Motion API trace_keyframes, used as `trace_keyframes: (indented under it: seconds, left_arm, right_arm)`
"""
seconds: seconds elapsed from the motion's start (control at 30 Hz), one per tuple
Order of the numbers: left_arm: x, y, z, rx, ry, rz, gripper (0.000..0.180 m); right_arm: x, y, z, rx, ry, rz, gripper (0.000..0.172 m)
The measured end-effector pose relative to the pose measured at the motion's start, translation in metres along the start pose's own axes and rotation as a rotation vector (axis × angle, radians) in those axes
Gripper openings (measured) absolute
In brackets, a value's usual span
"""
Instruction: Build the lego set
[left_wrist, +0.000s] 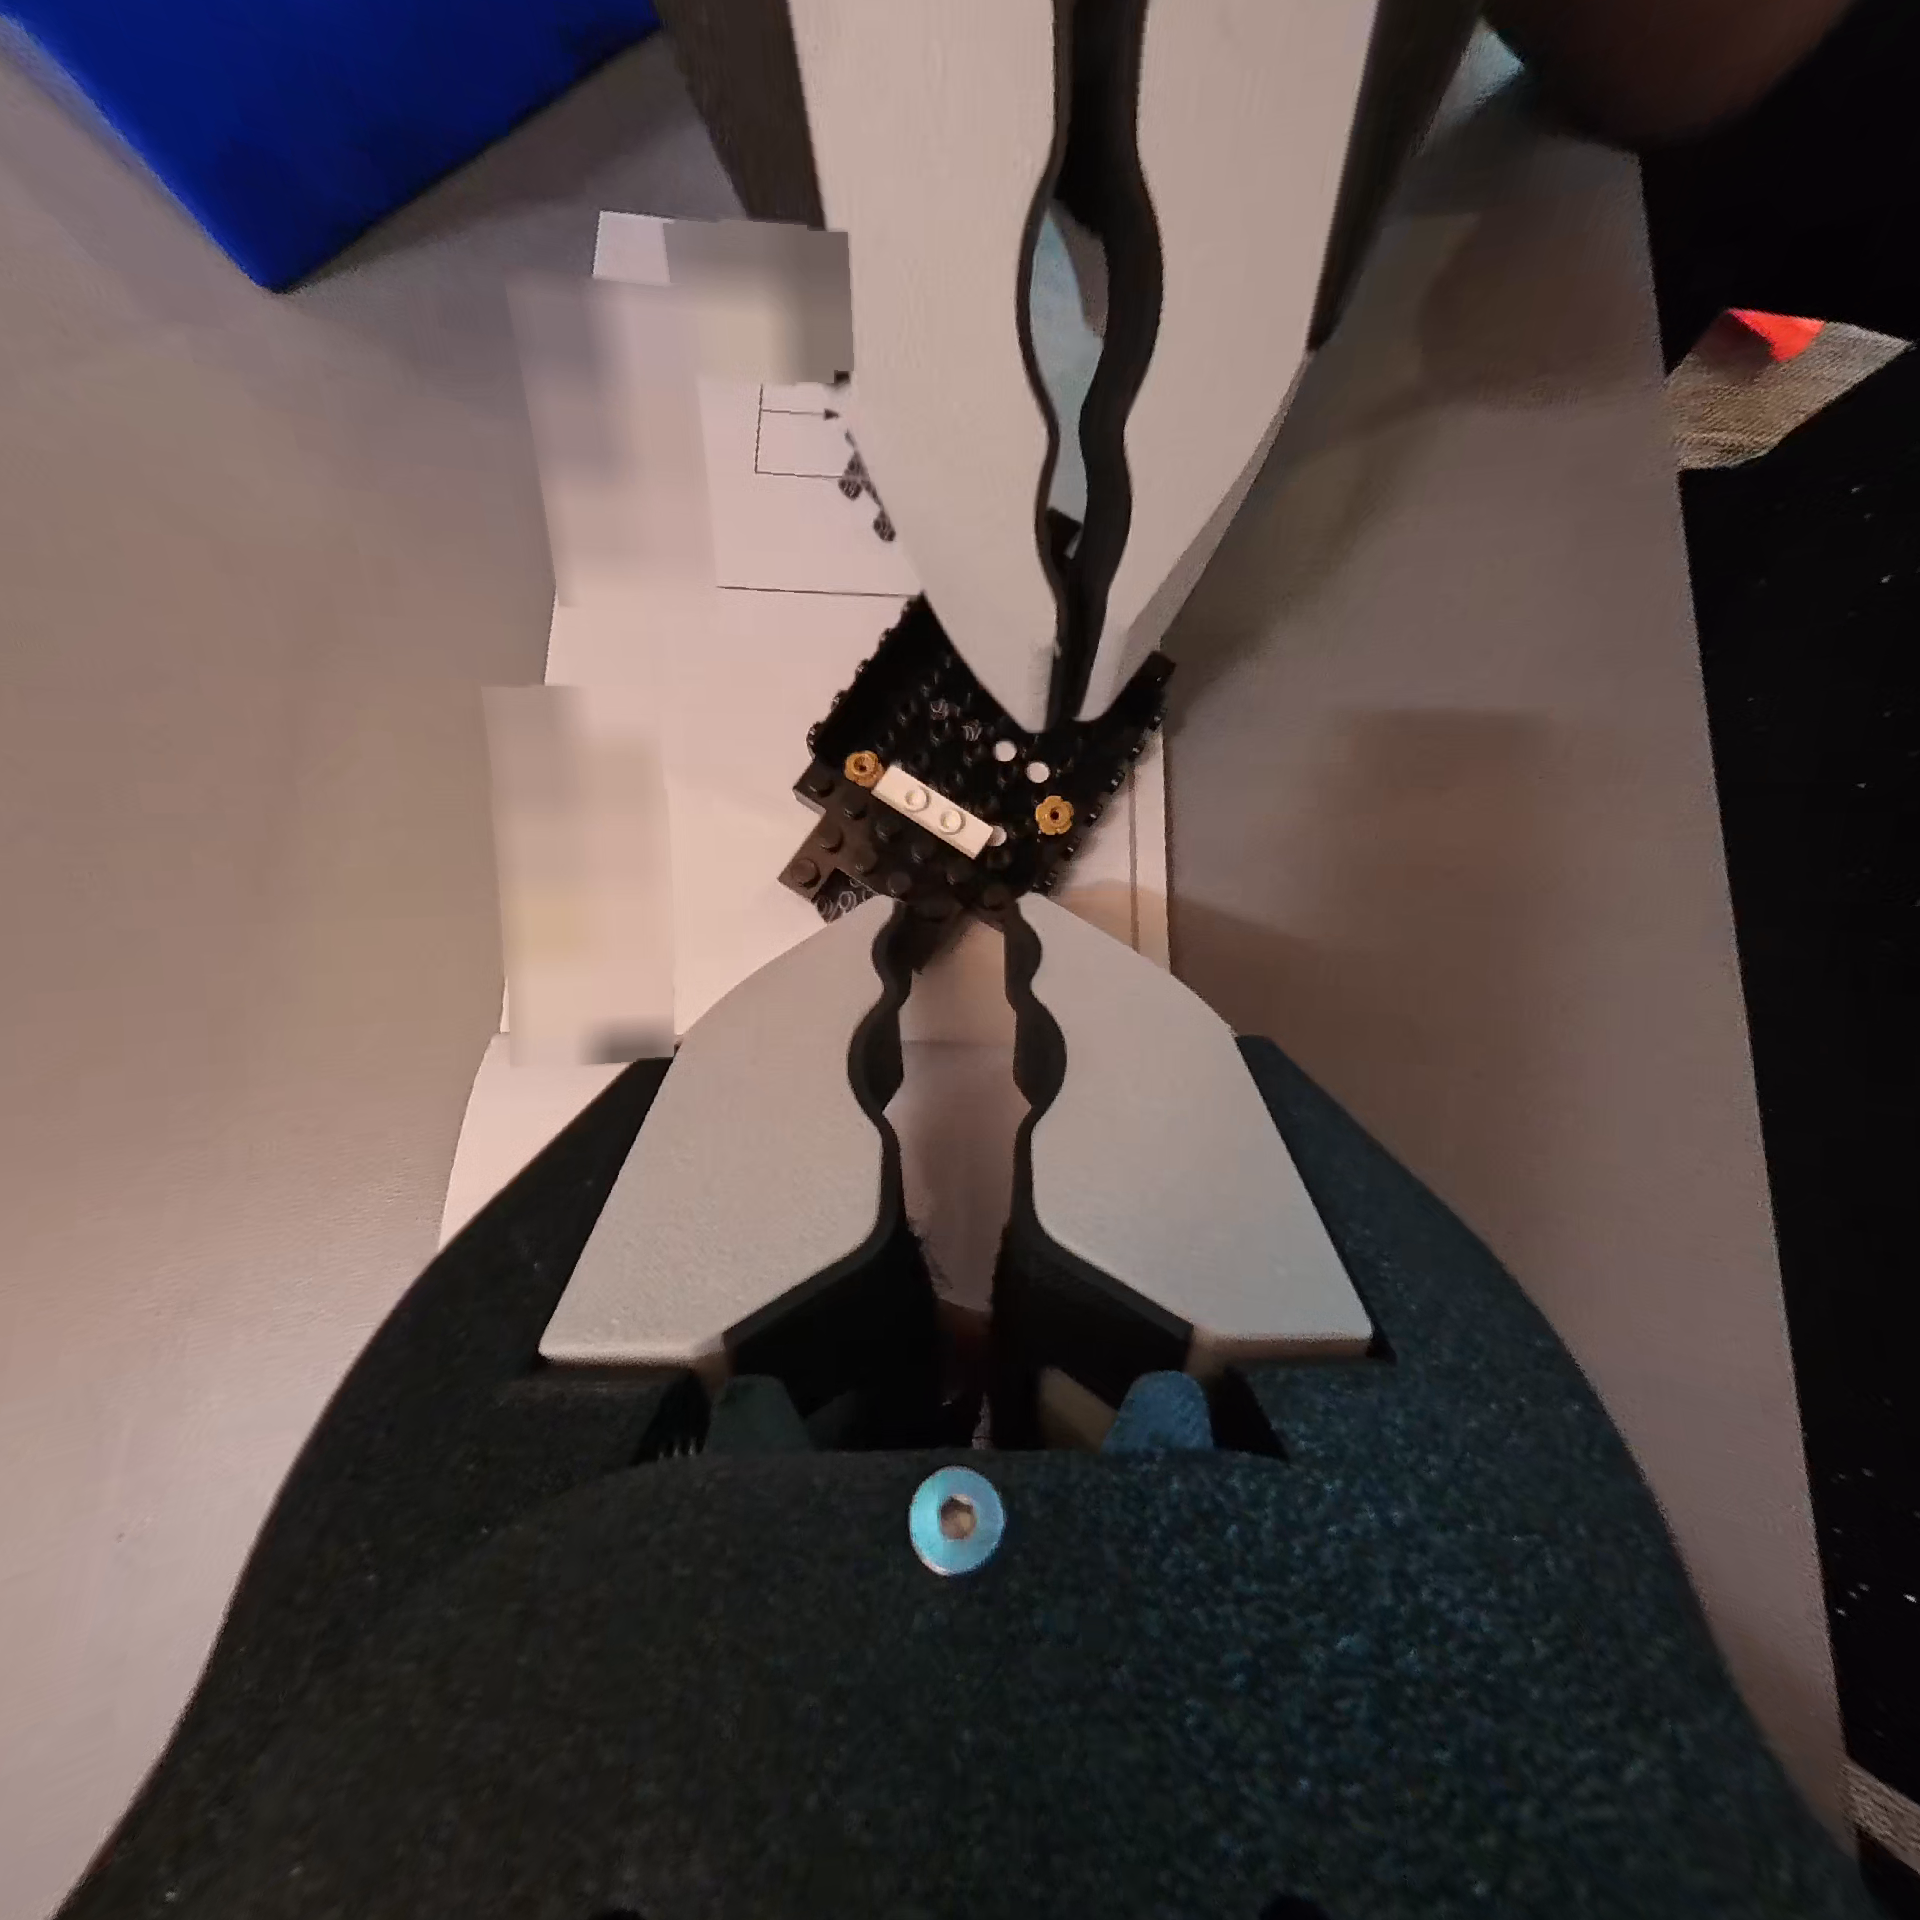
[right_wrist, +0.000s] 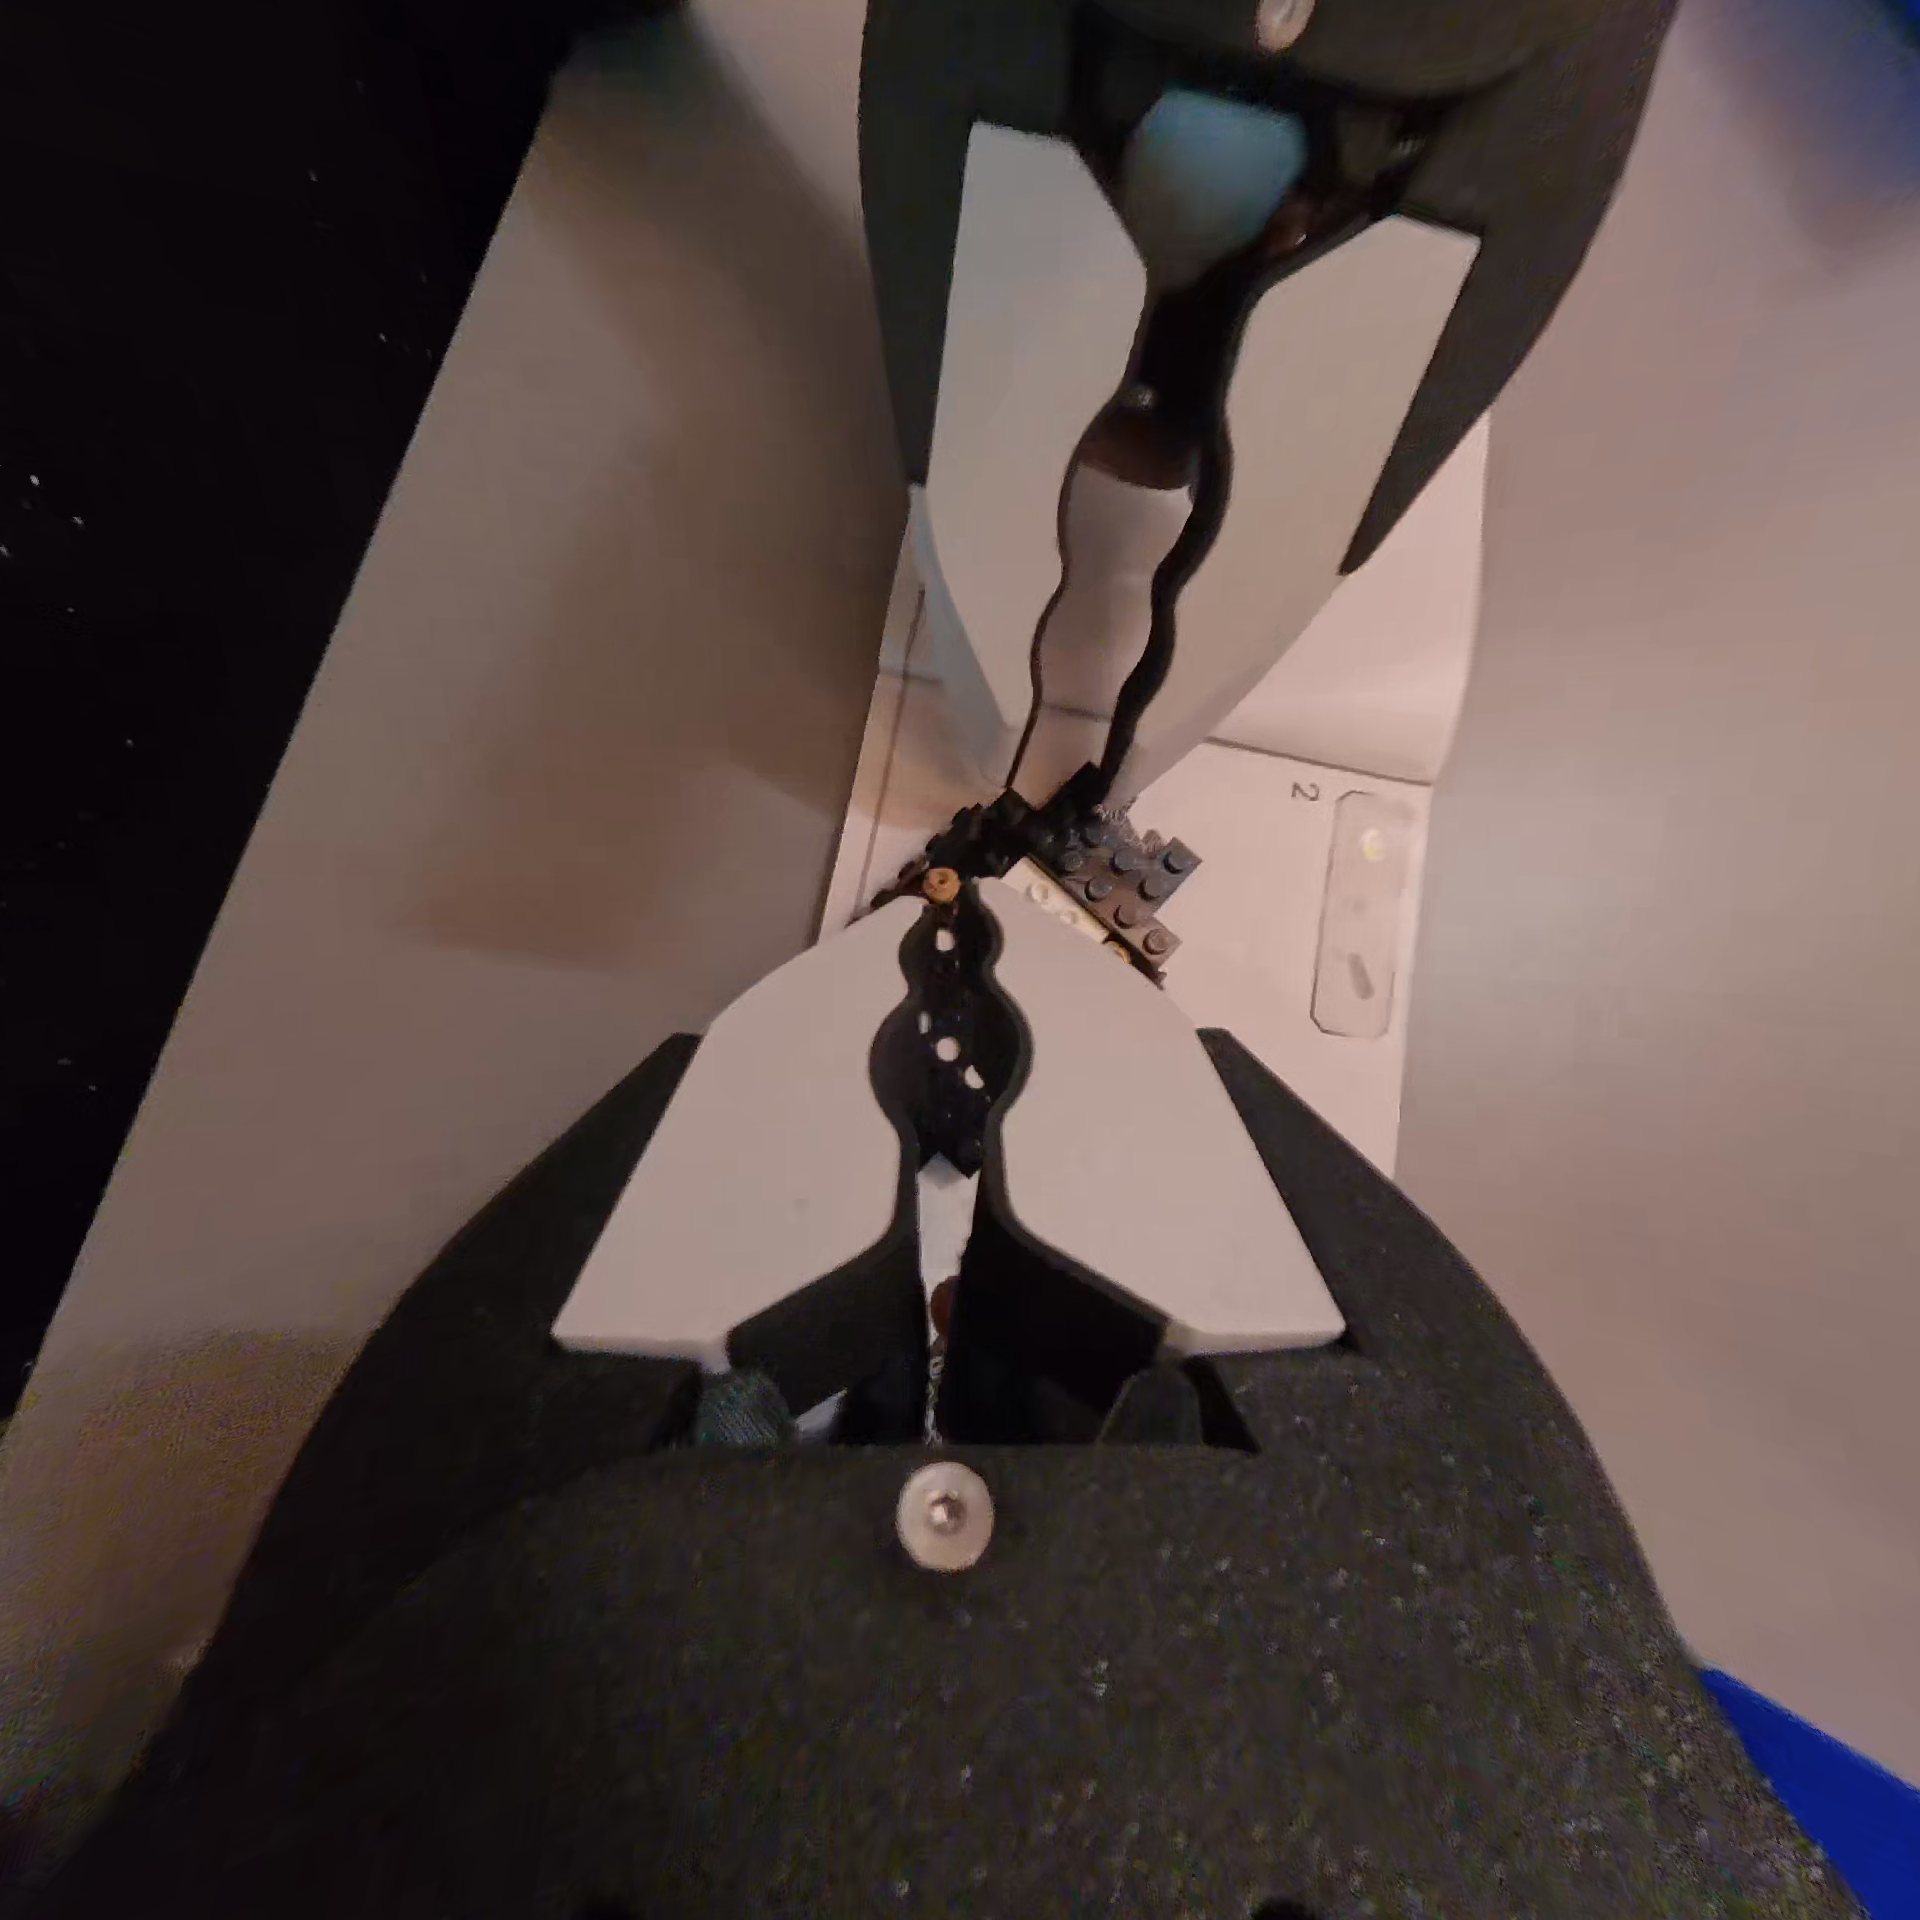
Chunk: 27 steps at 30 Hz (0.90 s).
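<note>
A black brick assembly (left_wrist: 914, 732) carries a white plate (left_wrist: 932, 821) and two gold studs (left_wrist: 862, 768) (left_wrist: 1055, 814). My left gripper (left_wrist: 958, 914) is shut on its near black edge and holds it over a printed sheet (left_wrist: 623, 644). My right gripper (left_wrist: 1070, 707) comes from the far side with its tips together over the assembly's far part. I cannot tell if anything is between them. In the right wrist view the right gripper (right_wrist: 961, 909) lies over the holed black plate (right_wrist: 948, 1049), beside a gold stud (right_wrist: 940, 883). The left gripper (right_wrist: 1070, 792) pinches the black bricks (right_wrist: 1132, 873).
The pale table (left_wrist: 208, 727) runs under the sheet. A blue box (left_wrist: 312, 125) stands at the far left and shows in the right wrist view (right_wrist: 1829, 1766). A black speckled surface (left_wrist: 1818, 935) borders the table on the right. Left and right tips are no more than a few centimetres apart.
</note>
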<state>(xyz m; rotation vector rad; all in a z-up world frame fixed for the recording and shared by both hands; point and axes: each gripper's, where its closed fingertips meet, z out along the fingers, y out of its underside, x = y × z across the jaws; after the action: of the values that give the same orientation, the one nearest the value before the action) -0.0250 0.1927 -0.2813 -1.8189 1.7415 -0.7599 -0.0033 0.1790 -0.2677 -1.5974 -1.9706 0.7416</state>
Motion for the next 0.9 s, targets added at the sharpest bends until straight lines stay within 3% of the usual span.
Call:
trace_keyframes:
  seconds: [0.9]
  left_arm:
    - [-0.001, 0.000, 0.004, -0.005, -0.011, 0.018, 0.019]
  right_arm:
    - [0.000, 0.008, 0.021, -0.054, 0.020, -0.106, 0.009]
